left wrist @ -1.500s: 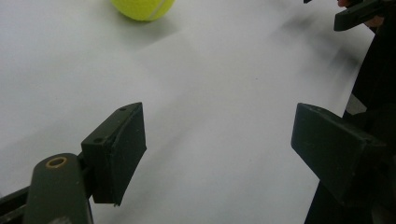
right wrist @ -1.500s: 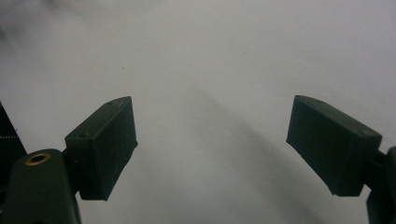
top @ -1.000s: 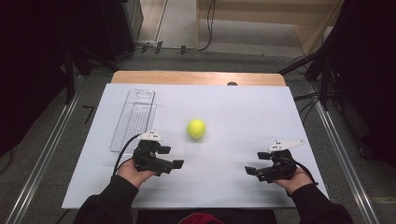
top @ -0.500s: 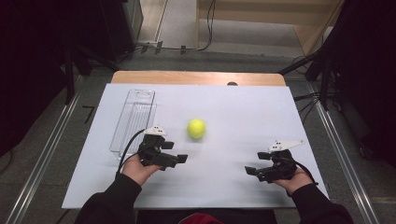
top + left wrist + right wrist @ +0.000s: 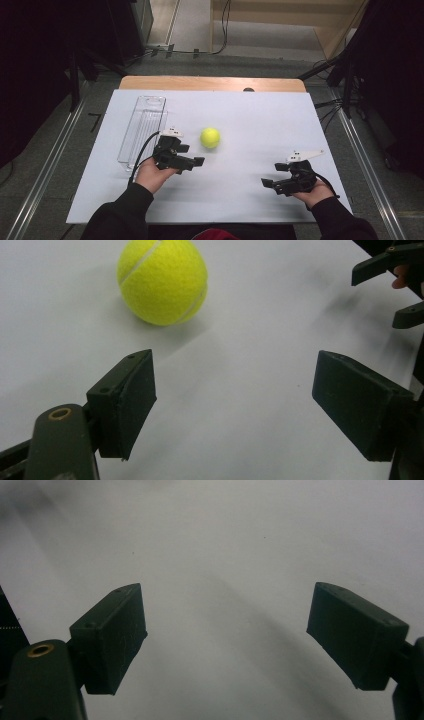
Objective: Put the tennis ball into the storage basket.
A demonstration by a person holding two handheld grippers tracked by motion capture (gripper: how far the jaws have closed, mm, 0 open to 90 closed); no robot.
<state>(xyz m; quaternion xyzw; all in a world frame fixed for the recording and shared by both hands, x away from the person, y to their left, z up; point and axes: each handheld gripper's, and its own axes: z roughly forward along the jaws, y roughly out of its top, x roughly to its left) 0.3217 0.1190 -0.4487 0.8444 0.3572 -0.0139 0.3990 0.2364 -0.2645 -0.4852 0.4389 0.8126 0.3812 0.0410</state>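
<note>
Left hand-held gripper (image 5: 235, 405) open, empty | ball (image 5: 162, 280) near, ungrasped, on surface (image 5: 250, 125) | right hand-held gripper (image 5: 227, 640) open, idle | pickup pending

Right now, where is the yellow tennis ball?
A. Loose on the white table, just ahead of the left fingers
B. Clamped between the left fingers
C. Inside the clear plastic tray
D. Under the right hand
A: the tennis ball lies free on the white table, beyond the open left gripper.
</note>
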